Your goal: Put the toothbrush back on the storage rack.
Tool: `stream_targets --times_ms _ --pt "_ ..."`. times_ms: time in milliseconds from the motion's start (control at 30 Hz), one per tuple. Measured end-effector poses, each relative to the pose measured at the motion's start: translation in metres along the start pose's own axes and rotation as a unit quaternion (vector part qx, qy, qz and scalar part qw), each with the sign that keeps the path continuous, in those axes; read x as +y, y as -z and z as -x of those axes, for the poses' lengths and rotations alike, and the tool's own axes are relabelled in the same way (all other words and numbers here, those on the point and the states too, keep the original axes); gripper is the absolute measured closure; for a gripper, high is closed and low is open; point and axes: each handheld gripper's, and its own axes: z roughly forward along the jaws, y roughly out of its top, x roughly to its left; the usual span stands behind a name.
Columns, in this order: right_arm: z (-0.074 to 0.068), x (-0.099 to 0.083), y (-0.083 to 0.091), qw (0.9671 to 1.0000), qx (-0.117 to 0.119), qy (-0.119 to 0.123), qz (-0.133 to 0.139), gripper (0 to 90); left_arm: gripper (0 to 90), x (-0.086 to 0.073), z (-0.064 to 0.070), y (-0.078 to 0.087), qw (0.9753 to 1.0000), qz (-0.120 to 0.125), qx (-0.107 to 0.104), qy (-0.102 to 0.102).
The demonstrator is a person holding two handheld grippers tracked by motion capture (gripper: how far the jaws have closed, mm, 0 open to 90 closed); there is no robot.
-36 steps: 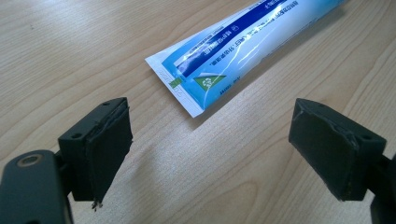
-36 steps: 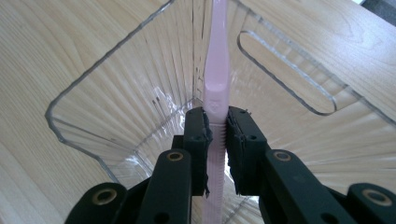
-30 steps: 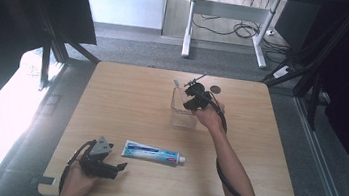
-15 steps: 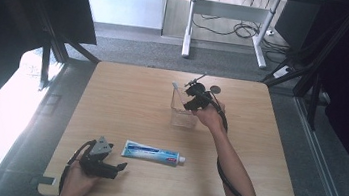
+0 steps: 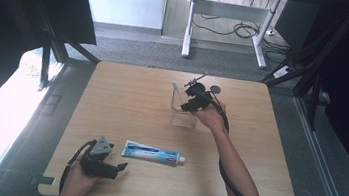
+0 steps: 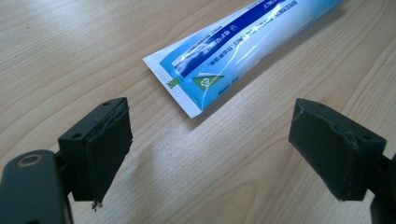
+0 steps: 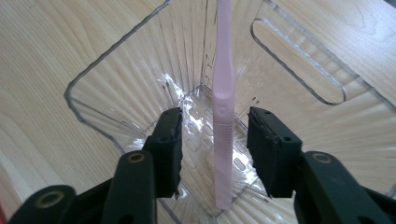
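Observation:
A pink toothbrush [image 7: 223, 93] stands inside a clear plastic cup [image 7: 116, 93] on the wooden table. My right gripper [image 7: 215, 149] hangs over the cup mouth, open, with a jaw on each side of the handle and a gap to both. The high view has this gripper [image 5: 189, 102] at the cup [image 5: 182, 119] in the table's far middle, and the toothbrush's head [image 5: 175, 85] pokes above the rim. A blue and white toothpaste tube [image 5: 153, 153] lies flat near the front edge. My left gripper [image 5: 121, 167] rests open just left of the tube, its jaws [image 6: 219, 149] wide apart facing the tube's crimped end [image 6: 187, 93].
A small dark disc [image 5: 215, 88] lies on the table behind the cup. The right gripper's cable trails along the forearm to the front edge. The table [image 5: 121, 101] has bare wood on its left half and right side. Dark frame posts stand around it.

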Motion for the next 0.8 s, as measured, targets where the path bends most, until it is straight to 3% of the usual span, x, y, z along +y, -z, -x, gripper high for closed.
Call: stream_targets --times_ms 367,800 --pt "-0.005 0.000 0.017 0.9995 0.001 0.010 0.029 39.6 13.5 0.000 0.001 -0.001 1.0000 0.001 -0.002 0.002" --pt "-0.010 -0.005 0.031 0.9990 0.009 0.016 0.041 26.8 13.6 0.001 0.001 -0.001 1.0000 -0.001 -0.002 -0.001"
